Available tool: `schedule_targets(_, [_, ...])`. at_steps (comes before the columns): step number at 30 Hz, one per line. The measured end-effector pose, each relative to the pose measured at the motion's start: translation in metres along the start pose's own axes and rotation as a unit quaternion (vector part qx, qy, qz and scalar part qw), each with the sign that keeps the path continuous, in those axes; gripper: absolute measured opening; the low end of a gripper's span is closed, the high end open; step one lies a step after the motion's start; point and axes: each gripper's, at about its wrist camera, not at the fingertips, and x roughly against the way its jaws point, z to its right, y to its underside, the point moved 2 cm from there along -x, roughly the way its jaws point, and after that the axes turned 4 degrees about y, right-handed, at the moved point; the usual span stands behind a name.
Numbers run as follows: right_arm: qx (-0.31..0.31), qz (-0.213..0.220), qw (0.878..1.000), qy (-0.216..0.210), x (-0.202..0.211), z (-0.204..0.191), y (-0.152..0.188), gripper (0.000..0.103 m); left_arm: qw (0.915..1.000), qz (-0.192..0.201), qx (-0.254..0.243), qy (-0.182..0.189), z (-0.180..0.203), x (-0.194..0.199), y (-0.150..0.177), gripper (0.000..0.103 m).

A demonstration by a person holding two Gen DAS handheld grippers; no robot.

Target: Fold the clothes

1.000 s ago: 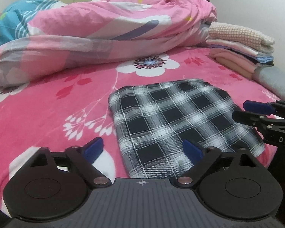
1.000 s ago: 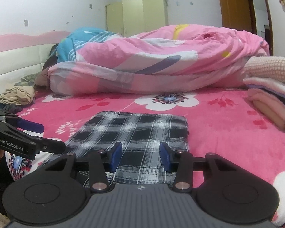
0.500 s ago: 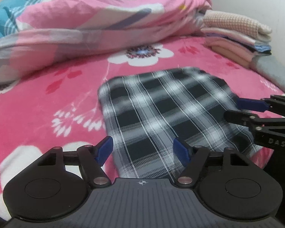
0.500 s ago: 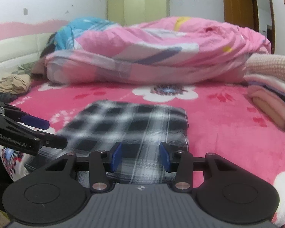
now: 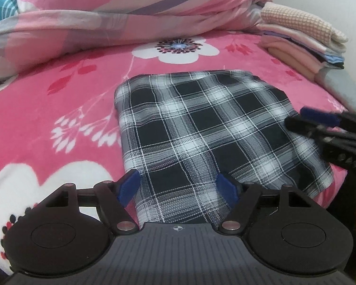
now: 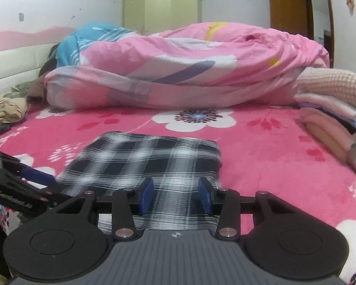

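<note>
By plaid cloth (image 5: 201,128): blurred "DAS"? label

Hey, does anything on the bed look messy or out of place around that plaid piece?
The plaid garment lies flat and squarely folded. Odd spots: a crumpled tan cloth loose at the bed's far left, and the pink quilt heaped unfolded behind. The stack of folded clothes looks tidy.
</note>
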Motion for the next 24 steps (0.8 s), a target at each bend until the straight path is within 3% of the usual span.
schedule_targets(5, [-0.002, -0.018, 1.0, 0.006, -0.013, 0.006, -0.002, 0.044, 1.0, -0.008, 0.004, -0.003, 0.0, -0.001, -0.003, 0.074])
schedule_targets(12, [-0.024, 0.013, 1.0, -0.015, -0.031, 0.012, -0.037, 0.044, 0.9998, -0.016, 0.003, -0.01, 0.002, -0.002, -0.004, 0.075])
schedule_targets(16, [-0.029, -0.018, 0.999, -0.02, -0.064, 0.014, -0.028, 0.045, 0.9996, -0.021, 0.004, -0.016, 0.003, -0.003, -0.006, 0.076])
schedule_targets(24, [-0.013, -0.004, 1.0, -0.015, -0.066, 0.011, -0.022, 0.045, 0.999, -0.031, 0.0, -0.031, 0.006, -0.005, -0.008, 0.08])
